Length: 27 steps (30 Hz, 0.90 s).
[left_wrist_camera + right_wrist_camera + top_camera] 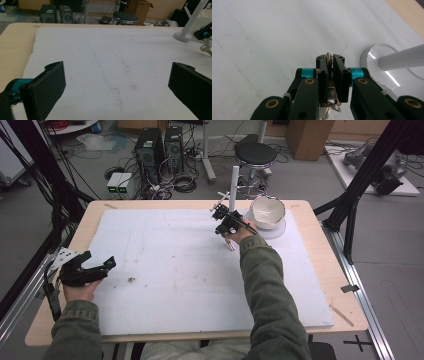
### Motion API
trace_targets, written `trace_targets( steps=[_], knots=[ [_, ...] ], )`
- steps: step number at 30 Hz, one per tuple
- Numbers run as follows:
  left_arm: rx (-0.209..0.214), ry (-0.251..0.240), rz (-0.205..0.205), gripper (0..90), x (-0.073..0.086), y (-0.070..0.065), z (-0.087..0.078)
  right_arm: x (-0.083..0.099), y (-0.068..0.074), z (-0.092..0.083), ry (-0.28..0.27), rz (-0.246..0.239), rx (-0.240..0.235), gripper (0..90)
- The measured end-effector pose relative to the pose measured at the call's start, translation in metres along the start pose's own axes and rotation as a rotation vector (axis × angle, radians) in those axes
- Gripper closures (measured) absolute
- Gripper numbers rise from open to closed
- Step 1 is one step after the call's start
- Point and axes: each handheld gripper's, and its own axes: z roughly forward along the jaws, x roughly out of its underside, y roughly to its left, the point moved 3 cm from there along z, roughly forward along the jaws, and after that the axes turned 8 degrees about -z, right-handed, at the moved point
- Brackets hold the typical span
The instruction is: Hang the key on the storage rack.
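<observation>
So the right gripper (329,60) has its two black jaws pressed together on a bunch of keys (329,58). In the right gripper view you can see the metal edge poking out between the jaw tips, and a key ring (335,107) hanging out underneath. From the high view that gripper (226,226) is up near the far right part of the table, right next to a white post (234,187) on a round base, and a key (229,244) dangles below the hand.

The left gripper (98,264) sits at the near left edge of the white mat (175,270), jaws spread wide with nothing between them. The left gripper view makes that obvious, just bare mat between the two black pads (51,85).

As for containers, there's one white bowl (267,211) just right of the post, sitting on a round white plate (280,231). Can't tell if anything's in it, the inside looks plain white from above.

The left gripper view catches the post (191,21) from the side and a key (206,49) hanging near it. The right gripper view gets the post's clear round base (374,58) up close.
</observation>
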Motion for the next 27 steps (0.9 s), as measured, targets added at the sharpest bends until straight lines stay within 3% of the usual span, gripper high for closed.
trace_targets(
  steps=[12, 27],
  knots=[
    [-0.002, 0.001, 0.005, 1.7, 0.000, -0.001, -0.001, -0.001, 0.003, -0.043, -0.093, -0.002, 0.019, 82.9],
    [-0.003, 0.007, 0.008, 1.7, 0.000, -0.001, -0.002, 0.001, 0.003, -0.082, -0.186, 0.021, 0.024, 82.9]
  ],
)
